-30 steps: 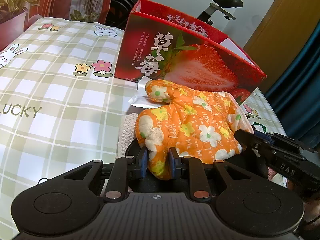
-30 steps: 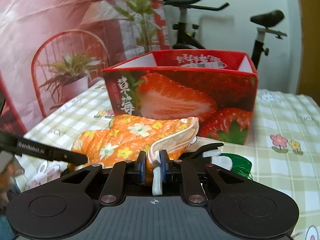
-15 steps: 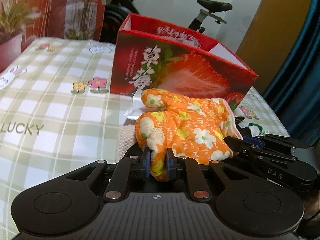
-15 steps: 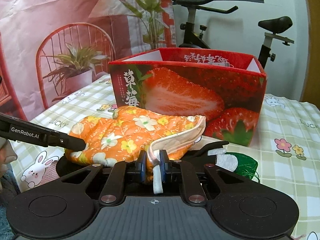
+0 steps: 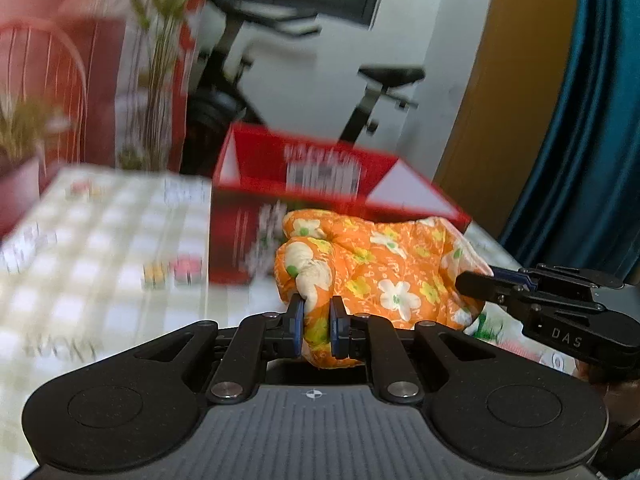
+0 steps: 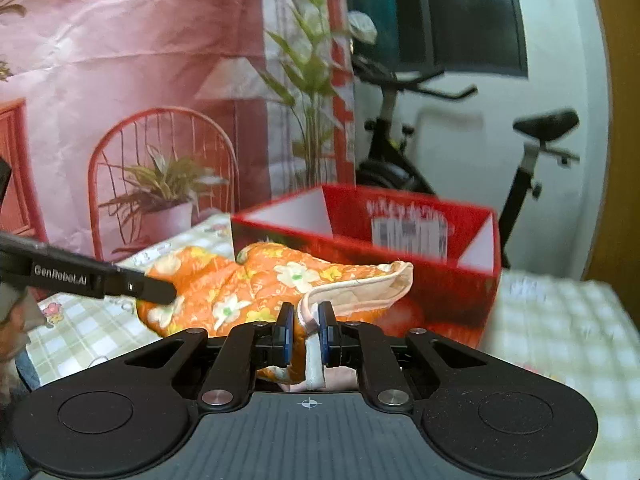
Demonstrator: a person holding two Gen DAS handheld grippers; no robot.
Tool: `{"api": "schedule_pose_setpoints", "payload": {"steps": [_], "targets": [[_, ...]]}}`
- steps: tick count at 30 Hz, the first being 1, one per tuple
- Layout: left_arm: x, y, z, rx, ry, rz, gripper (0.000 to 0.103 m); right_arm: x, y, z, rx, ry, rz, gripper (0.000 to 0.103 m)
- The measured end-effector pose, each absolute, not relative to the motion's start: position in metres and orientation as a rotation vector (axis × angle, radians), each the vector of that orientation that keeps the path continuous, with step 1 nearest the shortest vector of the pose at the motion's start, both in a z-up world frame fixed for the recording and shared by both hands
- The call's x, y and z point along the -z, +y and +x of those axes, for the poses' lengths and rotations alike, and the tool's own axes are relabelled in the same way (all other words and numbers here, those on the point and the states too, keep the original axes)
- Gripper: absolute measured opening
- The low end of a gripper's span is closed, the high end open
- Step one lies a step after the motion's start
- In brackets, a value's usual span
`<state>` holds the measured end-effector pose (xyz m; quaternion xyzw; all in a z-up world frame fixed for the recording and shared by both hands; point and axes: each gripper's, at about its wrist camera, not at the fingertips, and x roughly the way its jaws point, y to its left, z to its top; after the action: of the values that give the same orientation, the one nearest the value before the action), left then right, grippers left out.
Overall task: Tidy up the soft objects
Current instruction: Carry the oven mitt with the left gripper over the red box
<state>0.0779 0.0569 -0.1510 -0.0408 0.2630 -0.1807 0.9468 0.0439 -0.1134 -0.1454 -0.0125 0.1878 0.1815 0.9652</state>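
Left wrist view first: the left gripper (image 5: 316, 326) is clamped on the closed, rounded end of the orange padded oven mitt with the white-and-yellow flower print (image 5: 376, 272), and the fabric bunches fat between the blue pads. Over on the right wrist view, the right gripper (image 6: 306, 330) pinches the mitt's open cuff by its pale binding, jaws pressed tight on that thin edge. So the mitt hangs slung between both tools, clear of the checked tablecloth (image 6: 560, 320), right in front of the red strawberry-printed cardboard box (image 6: 400, 240) with its top open. This looks light and floppy, quilted, nothing fragile, and it sags in the middle. A hold at each end seems the sound choice; the bound cuff is firmer than the padding. Background blur makes the gap to the box rim hard to judge.
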Motion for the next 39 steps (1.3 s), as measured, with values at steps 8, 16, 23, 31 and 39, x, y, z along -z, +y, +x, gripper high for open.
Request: {"api": "schedule_pose_setpoints", "payload": {"steps": [8,16,23,31,39], "targets": [[0.099,0.048,0.094,0.343,0.364,-0.020,0.014,0.092,-0.119,0.062,-0.369,0.271,-0.076,0.012],[0.073,0.036,0.156,0.306,0.317,-0.018,0.014,0.063,-0.129,0.129,-0.337,0.248,-0.095,0.012],[0.085,0.021,0.234,0.251,0.395,0.043,0.014,0.084,-0.134,0.218,-0.251,0.379,-0.032,0.012],[0.119,0.012,0.290,0.268,0.654,0.020,0.014,0.138,-0.146,0.273,-0.188,0.632,0.118,0.012],[0.142,0.008,0.299,0.289,0.758,0.094,0.014,0.162,-0.149,0.285,-0.139,0.769,0.192,0.012]]}}
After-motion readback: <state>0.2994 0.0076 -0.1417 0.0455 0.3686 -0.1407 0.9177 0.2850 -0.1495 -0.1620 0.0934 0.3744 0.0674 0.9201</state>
